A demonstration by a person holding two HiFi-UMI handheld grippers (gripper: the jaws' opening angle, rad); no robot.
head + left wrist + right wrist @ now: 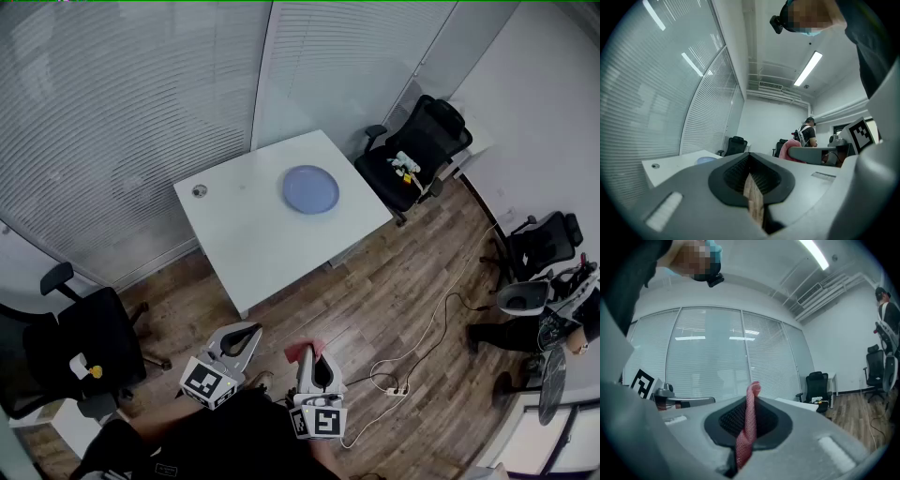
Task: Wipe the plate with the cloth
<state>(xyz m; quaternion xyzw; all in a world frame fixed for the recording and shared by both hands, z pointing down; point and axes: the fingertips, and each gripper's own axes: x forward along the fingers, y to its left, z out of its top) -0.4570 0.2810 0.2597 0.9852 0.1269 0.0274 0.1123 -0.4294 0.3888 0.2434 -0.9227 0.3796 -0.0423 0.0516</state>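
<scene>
At the head view's 7 o'clock, the left gripper has its jaws pressed together with nothing between them. Just beside it, at 6 o'clock, the right gripper pinches the pink, mesh-textured cloth, a folded strip that stands up out of the closed jaws. The plate, round and pale blue, lies flat on the white table toward its 2 o'clock corner. It is well apart from both grippers, at their 12 o'clock.

Your rig, up close

You're in a black top. Your left gripper and right gripper are pale grey shells with black ribbed pads, plus white cubes with black square markers.
</scene>
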